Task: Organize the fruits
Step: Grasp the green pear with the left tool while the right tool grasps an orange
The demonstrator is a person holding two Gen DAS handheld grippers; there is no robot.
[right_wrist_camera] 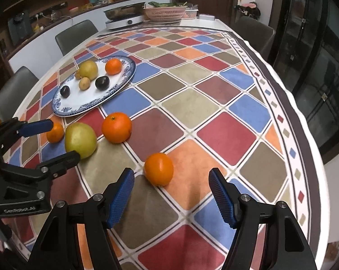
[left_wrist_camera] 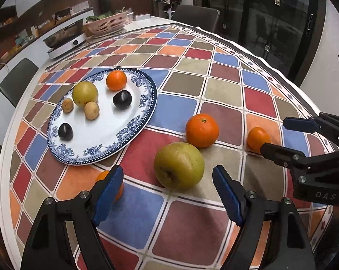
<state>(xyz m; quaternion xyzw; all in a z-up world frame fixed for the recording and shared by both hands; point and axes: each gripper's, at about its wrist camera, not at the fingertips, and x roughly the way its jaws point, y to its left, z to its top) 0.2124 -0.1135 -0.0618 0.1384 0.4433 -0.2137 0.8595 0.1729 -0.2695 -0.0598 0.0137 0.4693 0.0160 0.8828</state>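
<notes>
Both grippers, left gripper [left_wrist_camera: 168, 193] and right gripper [right_wrist_camera: 171, 196], gape empty over the tablecloth [right_wrist_camera: 191, 103]; only the left view shows the plate's [left_wrist_camera: 133, 132] second potato [left_wrist_camera: 67, 105] whole.

"GenRobot_AI" on left gripper [right_wrist_camera: 52, 139] ("DAS" on right gripper [left_wrist_camera: 288, 135])

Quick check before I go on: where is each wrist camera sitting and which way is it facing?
Left wrist: on the left gripper, facing down at the yellow-green pear; the right gripper shows at its right edge.
Right wrist: on the right gripper, facing down at a small orange; the left gripper shows at its left edge.
Shared: the blue-rimmed plate of fruit, pear, loose oranges, checked tablecloth.
</notes>
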